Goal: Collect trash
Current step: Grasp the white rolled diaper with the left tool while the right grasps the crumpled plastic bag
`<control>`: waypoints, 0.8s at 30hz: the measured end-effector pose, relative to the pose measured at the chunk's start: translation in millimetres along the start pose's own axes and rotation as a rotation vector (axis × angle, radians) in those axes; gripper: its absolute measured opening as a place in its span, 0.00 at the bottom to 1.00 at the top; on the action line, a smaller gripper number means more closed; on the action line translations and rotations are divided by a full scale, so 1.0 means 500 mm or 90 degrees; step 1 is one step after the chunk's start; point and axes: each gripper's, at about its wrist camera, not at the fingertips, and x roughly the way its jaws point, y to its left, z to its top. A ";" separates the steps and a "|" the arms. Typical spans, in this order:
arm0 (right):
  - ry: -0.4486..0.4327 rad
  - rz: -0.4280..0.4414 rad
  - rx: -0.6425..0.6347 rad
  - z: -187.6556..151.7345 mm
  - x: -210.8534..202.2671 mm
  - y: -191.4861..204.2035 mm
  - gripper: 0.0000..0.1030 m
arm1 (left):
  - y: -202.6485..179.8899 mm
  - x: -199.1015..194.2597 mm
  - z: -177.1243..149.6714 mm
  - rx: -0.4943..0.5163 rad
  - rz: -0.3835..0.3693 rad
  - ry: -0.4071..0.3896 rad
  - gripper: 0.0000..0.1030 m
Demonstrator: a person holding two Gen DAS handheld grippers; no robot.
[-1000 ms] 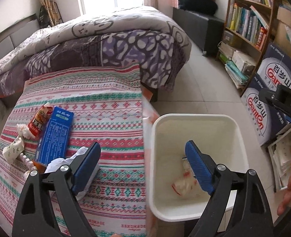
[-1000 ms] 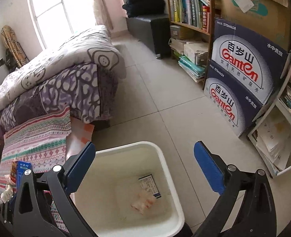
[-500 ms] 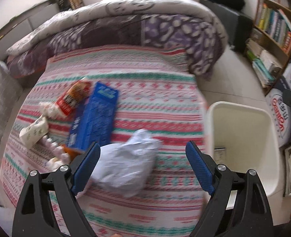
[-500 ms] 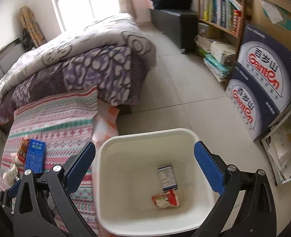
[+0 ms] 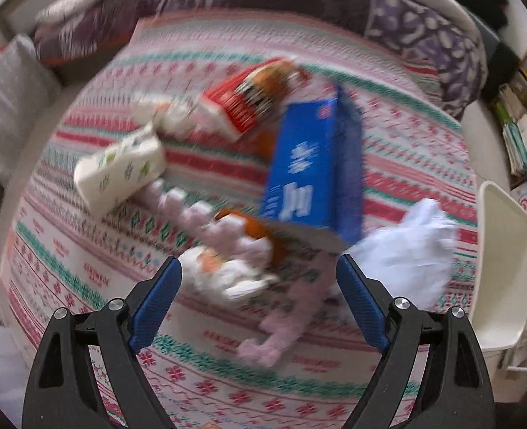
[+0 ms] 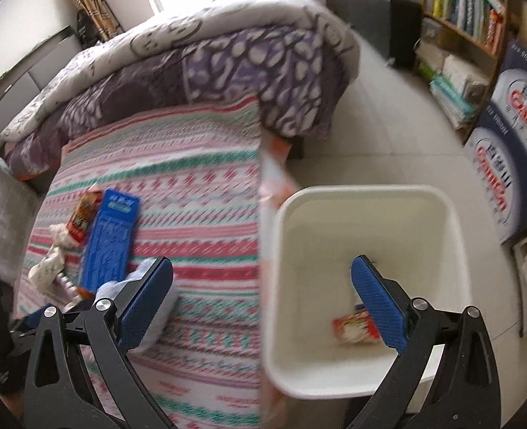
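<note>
Trash pile on the striped bedspread (image 5: pixel 84 261), right ahead of the left tool (image 5: pixel 259 300), jaws wide, empty. Nearest between the jaws: crumpled wrapper (image 5: pixel 227 271); beyond it blue box (image 5: pixel 309 175), red snack packet (image 5: pixel 249 100), tissue pack (image 5: pixel 120 171); white plastic bag (image 5: pixel 406 250) off right. Right tool (image 6: pixel 263 304) also wide, empty, over white bin (image 6: pixel 363 193). Step: reaching to pick; next likely lower, close on wrapper.

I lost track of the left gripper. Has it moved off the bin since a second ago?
Yes. The left gripper has swung left from the white bin, now at the view's right edge, to over the trash beside the blue box.
</note>
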 end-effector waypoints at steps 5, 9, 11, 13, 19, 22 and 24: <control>0.038 0.029 0.007 -0.019 0.027 0.046 0.93 | 0.056 0.039 -0.004 -0.034 -0.041 0.052 0.83; 0.072 0.045 0.019 -0.034 0.051 0.074 0.93 | 0.071 0.055 -0.007 -0.048 -0.062 0.065 0.83; 0.086 0.052 0.024 -0.039 0.061 0.084 0.93 | 0.073 0.061 -0.006 -0.048 -0.065 0.065 0.83; 0.100 0.057 0.031 -0.045 0.073 0.098 0.93 | 0.077 0.066 -0.003 -0.051 -0.071 0.063 0.83; 0.134 0.060 0.053 -0.061 0.110 0.124 0.93 | 0.071 0.086 -0.004 -0.046 -0.089 0.067 0.81; 0.146 0.059 0.061 -0.067 0.126 0.133 0.93 | 0.068 0.079 -0.006 -0.031 -0.073 0.046 0.60; 0.149 0.059 0.061 -0.072 0.133 0.143 0.93 | 0.074 0.074 -0.007 -0.030 -0.070 0.044 0.54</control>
